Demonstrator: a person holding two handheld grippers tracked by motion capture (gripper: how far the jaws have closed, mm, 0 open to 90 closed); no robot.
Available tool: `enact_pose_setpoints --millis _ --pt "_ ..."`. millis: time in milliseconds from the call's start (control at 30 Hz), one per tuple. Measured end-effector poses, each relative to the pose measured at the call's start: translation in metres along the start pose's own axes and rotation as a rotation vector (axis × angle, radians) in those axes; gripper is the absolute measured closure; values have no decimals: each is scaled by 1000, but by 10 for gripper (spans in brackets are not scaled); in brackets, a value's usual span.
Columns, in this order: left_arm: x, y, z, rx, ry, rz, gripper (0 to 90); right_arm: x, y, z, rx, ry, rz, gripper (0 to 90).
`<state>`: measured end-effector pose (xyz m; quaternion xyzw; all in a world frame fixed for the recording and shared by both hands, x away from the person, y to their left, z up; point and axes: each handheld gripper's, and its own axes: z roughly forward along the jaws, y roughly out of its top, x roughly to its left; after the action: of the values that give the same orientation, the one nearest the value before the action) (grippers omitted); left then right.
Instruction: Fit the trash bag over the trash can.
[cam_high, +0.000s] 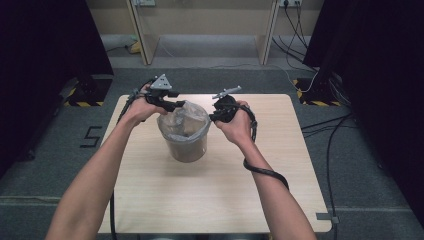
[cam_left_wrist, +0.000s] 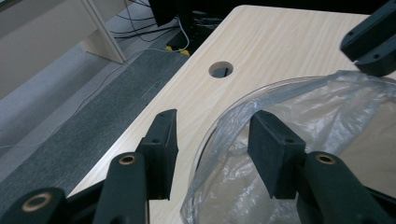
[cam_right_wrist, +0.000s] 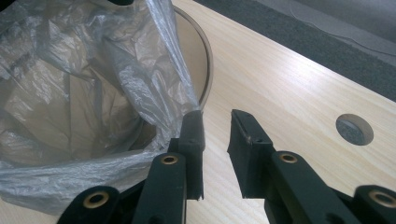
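We've got a clear bin (cam_high: 186, 145) sitting mid-counter (cam_high: 150, 200) between our two hands, with a thin plastic bag (cam_high: 184, 119) lining it; nothing else inside that we can see. Our left hand-held gripper (cam_left_wrist: 212, 142) is released, jaws straddling the bin's rim with bag film loose between them. Our right hand-held gripper (cam_right_wrist: 215, 140) is released too, just beside the rim, the bag's edge brushing its inner jaw.
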<state>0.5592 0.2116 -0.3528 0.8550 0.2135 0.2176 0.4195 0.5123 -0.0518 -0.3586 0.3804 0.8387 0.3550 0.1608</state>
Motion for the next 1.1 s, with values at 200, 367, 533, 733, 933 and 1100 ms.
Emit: enact_pose_setpoints --millis 200,367,533,733,933,1100 --pt "-2 -1 -3 16 -13 15 482 1 0 1 -8 -10 4 751" --pt "6 -8 -8 2 3 -52 520 4 4 -4 -34 -12 -3 726" --pt "7 -7 -7 -19 -8 -75 567 5 15 -9 -88 -2 -12 686" --pt "6 -7 3 -10 -19 -79 607 5 27 -5 -92 3 -14 681" --pt "5 -7 10 -4 -30 -71 690 4 29 6 -76 19 -13 675" --pt "5 -8 14 33 -44 -37 787 6 31 13 -60 33 -26 703"
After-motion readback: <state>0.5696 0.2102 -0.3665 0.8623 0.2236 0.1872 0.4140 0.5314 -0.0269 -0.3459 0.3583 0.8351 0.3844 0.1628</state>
